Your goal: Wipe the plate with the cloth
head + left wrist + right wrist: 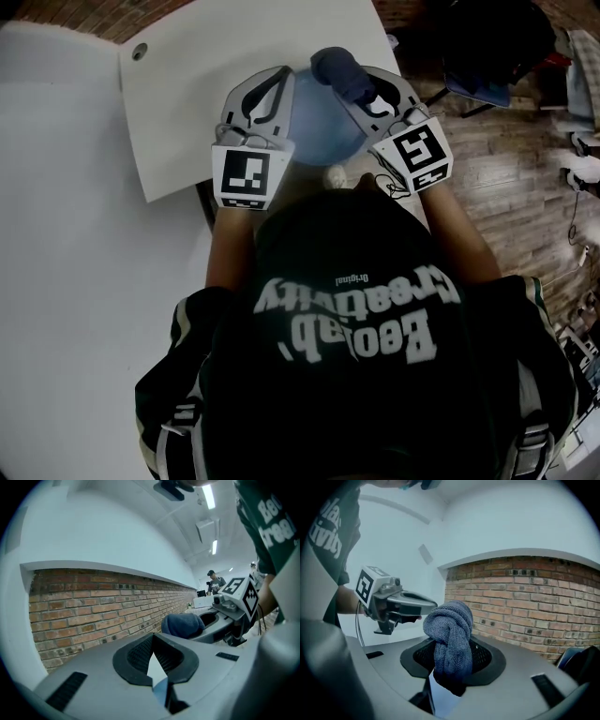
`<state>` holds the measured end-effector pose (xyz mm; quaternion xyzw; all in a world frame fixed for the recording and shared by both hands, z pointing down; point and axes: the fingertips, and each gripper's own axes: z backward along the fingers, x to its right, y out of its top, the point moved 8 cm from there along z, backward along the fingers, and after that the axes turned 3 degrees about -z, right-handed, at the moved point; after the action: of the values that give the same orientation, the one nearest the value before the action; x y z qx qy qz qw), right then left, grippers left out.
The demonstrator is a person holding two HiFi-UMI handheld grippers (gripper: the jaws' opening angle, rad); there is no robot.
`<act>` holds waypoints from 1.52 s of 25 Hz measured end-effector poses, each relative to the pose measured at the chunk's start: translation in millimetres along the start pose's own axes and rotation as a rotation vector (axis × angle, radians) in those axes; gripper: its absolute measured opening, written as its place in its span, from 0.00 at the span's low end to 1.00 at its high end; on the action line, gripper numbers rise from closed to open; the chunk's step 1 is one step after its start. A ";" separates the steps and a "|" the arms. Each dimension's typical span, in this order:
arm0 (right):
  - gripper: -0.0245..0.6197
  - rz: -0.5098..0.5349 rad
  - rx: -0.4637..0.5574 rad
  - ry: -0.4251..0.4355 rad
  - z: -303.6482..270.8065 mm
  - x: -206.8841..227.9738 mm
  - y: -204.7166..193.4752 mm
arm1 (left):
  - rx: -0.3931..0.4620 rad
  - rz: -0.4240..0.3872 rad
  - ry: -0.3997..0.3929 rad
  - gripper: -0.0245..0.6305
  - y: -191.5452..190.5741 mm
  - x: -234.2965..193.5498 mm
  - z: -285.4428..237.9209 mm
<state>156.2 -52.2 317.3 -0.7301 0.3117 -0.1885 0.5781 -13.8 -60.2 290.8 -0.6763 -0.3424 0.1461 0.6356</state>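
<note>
A pale blue plate (323, 127) is held up in the air between the two grippers in the head view. My left gripper (278, 80) is shut on its left rim. In the left gripper view, only a thin sliver of the plate (161, 691) shows between the jaws of that gripper (154, 660). My right gripper (361, 91) is shut on a dark blue bunched cloth (342, 73), which lies against the plate's far right edge. In the right gripper view the cloth (450, 634) bulges out of this gripper (450, 667), with a strip of plate (439, 700) below it.
A white tabletop (206, 84) lies under and to the left of the grippers. Wooden floor (506, 159) runs along the right, with a dark chair or bag (487, 47) at the upper right. A brick wall (93, 606) fills the background of both gripper views.
</note>
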 end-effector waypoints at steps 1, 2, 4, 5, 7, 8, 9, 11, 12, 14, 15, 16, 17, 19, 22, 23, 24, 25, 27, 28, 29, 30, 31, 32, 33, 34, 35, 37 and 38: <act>0.25 0.006 0.019 -0.015 1.7 2.2 2.0 | -0.001 -0.001 -0.002 0.04 1.2 2.0 -2.8; 0.25 0.011 0.038 -0.029 3.4 4.5 4.1 | -0.003 -0.002 -0.004 0.04 2.7 4.0 -5.8; 0.25 0.021 0.078 -0.052 7.6 8.8 8.2 | -0.007 -0.005 -0.006 0.04 6.5 8.3 -12.3; 0.25 0.027 0.098 -0.060 10.3 10.8 10.3 | -0.009 -0.008 -0.007 0.04 8.7 10.8 -15.6; 0.25 0.039 0.134 -0.073 15.7 13.2 13.9 | -0.012 -0.013 -0.003 0.04 12.1 15.6 -20.2; 0.25 0.045 0.149 -0.077 17.8 13.2 15.1 | -0.011 -0.014 0.004 0.04 13.0 17.2 -21.1; 0.25 0.052 0.159 -0.080 19.3 12.9 16.0 | -0.008 -0.014 0.016 0.04 13.4 17.8 -21.1; 0.26 0.062 0.171 -0.090 21.0 13.0 16.5 | 0.001 -0.013 0.046 0.04 13.4 17.7 -19.4; 0.26 0.062 0.175 -0.096 21.5 13.7 16.3 | 0.007 -0.013 0.059 0.04 13.5 17.8 -17.9; 0.26 0.063 0.175 -0.101 22.1 15.0 15.1 | 0.024 -0.019 0.083 0.04 14.4 18.8 -13.9; 0.26 0.067 0.174 -0.099 22.2 15.3 14.5 | 0.033 -0.025 0.093 0.04 15.2 19.6 -11.6; 0.26 0.071 0.174 -0.097 22.2 15.5 14.3 | 0.043 -0.028 0.102 0.04 16.3 20.4 -9.5; 0.26 0.072 0.176 -0.096 22.2 15.8 14.5 | 0.052 -0.028 0.107 0.04 17.4 20.9 -7.8; 0.26 0.075 0.183 -0.095 22.2 15.8 16.0 | 0.061 -0.024 0.111 0.04 18.8 21.4 -5.2; 0.25 0.091 0.175 -0.103 23.2 14.6 18.1 | 0.055 -0.023 0.107 0.04 18.4 22.0 -3.9; 0.25 0.098 0.168 -0.108 23.4 14.4 18.4 | 0.054 -0.022 0.104 0.04 18.1 22.0 -4.1; 0.24 0.101 0.162 -0.113 23.3 14.3 18.3 | 0.054 -0.022 0.101 0.04 17.8 22.2 -4.3; 0.24 0.100 0.158 -0.119 23.3 14.2 18.0 | 0.054 -0.021 0.098 0.04 17.2 22.4 -4.3; 0.24 0.097 0.159 -0.130 23.2 14.0 17.6 | 0.052 -0.023 0.091 0.04 15.6 22.6 -3.9; 0.24 0.098 0.163 -0.137 23.2 13.9 17.7 | 0.051 -0.023 0.088 0.04 14.7 22.6 -3.7; 0.24 0.099 0.165 -0.145 23.0 13.8 17.5 | 0.050 -0.023 0.085 0.04 13.6 22.4 -3.6; 0.24 0.100 0.164 -0.152 22.8 13.7 16.8 | 0.050 -0.022 0.083 0.04 12.4 22.1 -3.6; 0.24 0.100 0.161 -0.157 22.6 13.6 16.1 | 0.050 -0.022 0.082 0.04 11.1 21.7 -3.6; 0.24 0.100 0.159 -0.160 22.5 13.5 15.6 | 0.049 -0.021 0.081 0.04 10.1 21.4 -3.9; 0.24 0.101 0.157 -0.161 22.5 13.5 15.5 | 0.047 -0.020 0.079 0.04 9.3 21.2 -4.2; 0.24 0.102 0.155 -0.161 22.6 13.4 15.6 | 0.045 -0.018 0.078 0.04 8.9 21.0 -4.8; 0.24 0.104 0.151 -0.161 22.6 13.4 15.5 | 0.042 -0.015 0.077 0.04 8.8 20.9 -5.3; 0.24 0.105 0.141 -0.159 22.2 13.6 14.3 | 0.037 -0.013 0.074 0.04 8.4 21.4 -6.7; 0.24 0.105 0.138 -0.157 22.2 13.8 13.7 | 0.035 -0.017 0.071 0.04 8.2 22.1 -7.4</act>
<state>177.2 -47.3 297.1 -0.6837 0.2897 -0.1211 0.6587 9.1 -51.1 289.3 -0.6671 -0.3226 0.1224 0.6602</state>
